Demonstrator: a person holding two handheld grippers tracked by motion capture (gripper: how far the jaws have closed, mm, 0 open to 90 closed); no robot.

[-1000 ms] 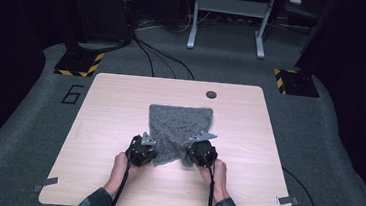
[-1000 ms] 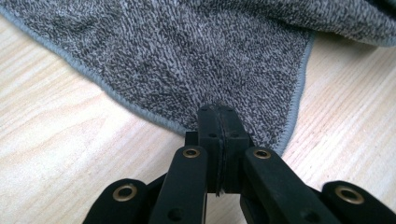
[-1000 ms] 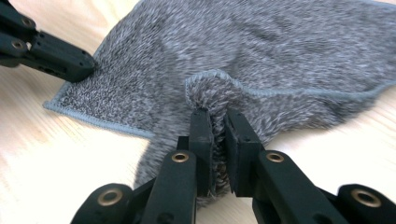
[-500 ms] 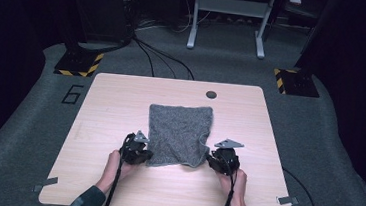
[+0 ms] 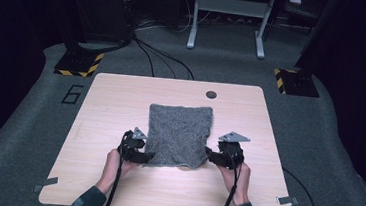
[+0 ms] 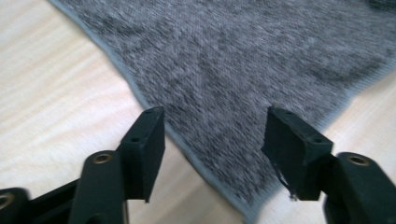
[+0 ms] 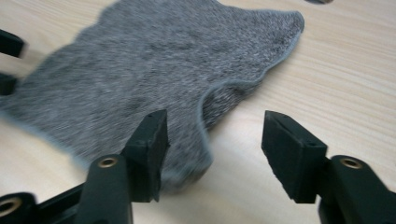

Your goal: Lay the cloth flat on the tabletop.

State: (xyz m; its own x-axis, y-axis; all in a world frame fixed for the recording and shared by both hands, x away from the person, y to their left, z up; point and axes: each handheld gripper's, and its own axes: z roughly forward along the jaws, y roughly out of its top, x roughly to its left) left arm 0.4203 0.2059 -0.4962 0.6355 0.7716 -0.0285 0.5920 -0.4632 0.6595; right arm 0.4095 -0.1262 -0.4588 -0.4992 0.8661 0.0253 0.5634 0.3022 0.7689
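A grey knitted cloth (image 5: 178,132) lies spread flat in the middle of the wooden table (image 5: 111,96). My left gripper (image 5: 147,156) sits at the cloth's near left corner, and my right gripper (image 5: 208,154) at its near right corner. In the left gripper view the jaws of my left gripper (image 6: 215,149) stand apart over the cloth (image 6: 233,70) corner without pressing on it. In the right gripper view my right gripper (image 7: 215,149) is open too, with the rumpled edge of the cloth (image 7: 163,70) beside its left jaw. Both pairs of jaws have just been opening.
A dark round hole (image 5: 211,94) sits near the table's far edge. Tape strips (image 5: 288,200) mark the near corners. On the floor behind stand black posts with striped bases (image 5: 79,64) and a metal frame (image 5: 228,16), with cables.
The cloth's near edge, bunched between the shut grippers before, was pulled out flat. My right gripper moved right. Both grippers opened and let go of the cloth.
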